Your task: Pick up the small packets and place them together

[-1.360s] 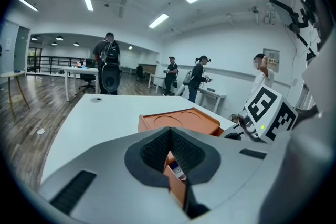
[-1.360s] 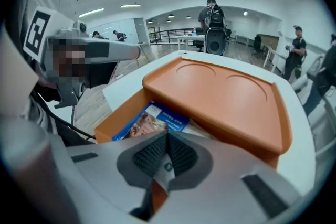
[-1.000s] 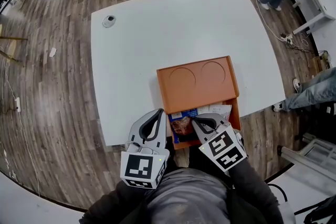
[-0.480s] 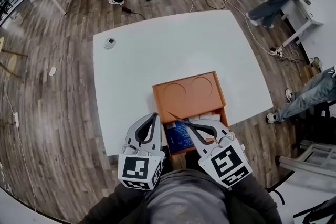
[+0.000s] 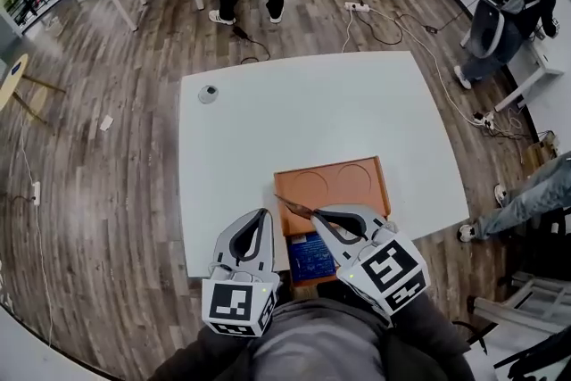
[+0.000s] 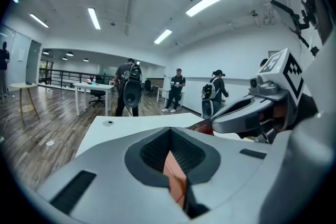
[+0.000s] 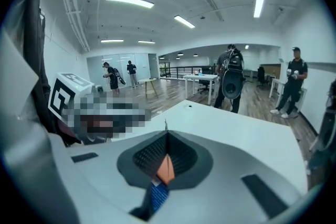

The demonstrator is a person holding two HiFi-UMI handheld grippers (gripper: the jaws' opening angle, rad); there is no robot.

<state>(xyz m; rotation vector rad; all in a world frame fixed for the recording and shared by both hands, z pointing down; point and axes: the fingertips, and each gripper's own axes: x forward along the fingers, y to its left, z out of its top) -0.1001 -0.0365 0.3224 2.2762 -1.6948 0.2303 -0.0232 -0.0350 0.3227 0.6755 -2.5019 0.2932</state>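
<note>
The right gripper (image 5: 314, 214) is pinching a thin brown packet (image 5: 293, 204) by one end, jaws clamped tight on it. The packet is sticking out past the tips, clear above the orange tray (image 5: 335, 181). It's prob. being held by the edge b/c something that slim offers nothing else to bite. In the right gripper view it's showing as a mere sliver poking up from the tips. The left gripper (image 5: 264, 214) is hanging just beside it, jaws pressed together w/ nothing between them, and its own view is showing only tray orange through the slot. It looks parked, keeping out of the way while the other does the carrying. The blue packet (image 5: 310, 256) is lying in the tray's near compartment at the worktop (image 5: 294, 111) edge, partly tucked under the right gripper. That compartment looks like where the packets are kept, so the brown one is lifted but not yet set down w/ anything. Vs. a sec ago: both grippers were low in that compartment, w/ a brown packet lying flat next to the blue one and a pale one at the far side. Now the brown packet is up in the jaws, both grippers are sitting higher, and the pale packet is no longer in sight, poss. behind the right gripper. The head view is also tipping up, taking in more room, w/ the tray looking smaller.
</note>
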